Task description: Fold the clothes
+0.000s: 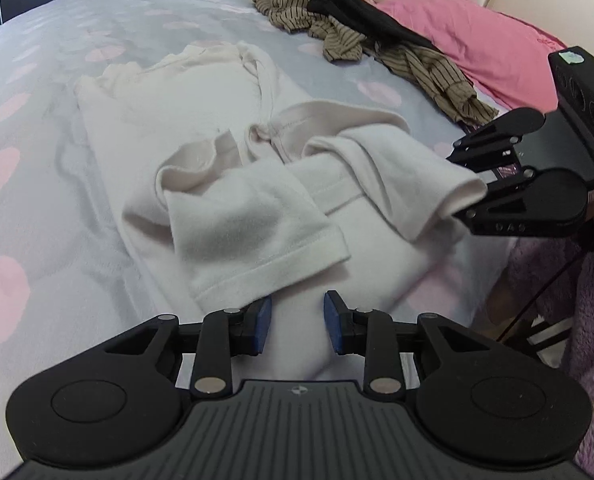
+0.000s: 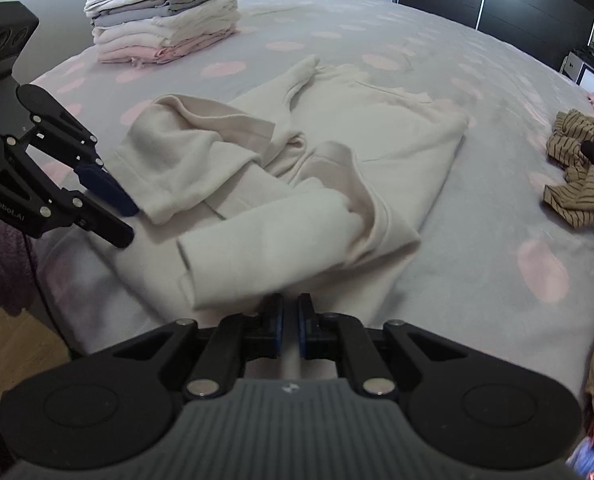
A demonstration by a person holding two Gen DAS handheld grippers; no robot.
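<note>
- The cream top point(image 1: 201, 148) lies on the bed point(image 1: 37, 128), near its front edge, both sleeves turned in over the body.
- The left gripper point(image 1: 297, 320) has cloth bunched between its partly spread pads, so it is pinching the near hem.
- The right gripper point(image 2: 290, 328) is pressed nearly together on a thin fold of the same hem (likely to lift both corners evenly).
- The fabric looks soft, thick, wrinkled.
- A folded stack point(image 2: 165, 12) waits far left; a striped garment point(image 1: 337, 20) lies far right.
</note>
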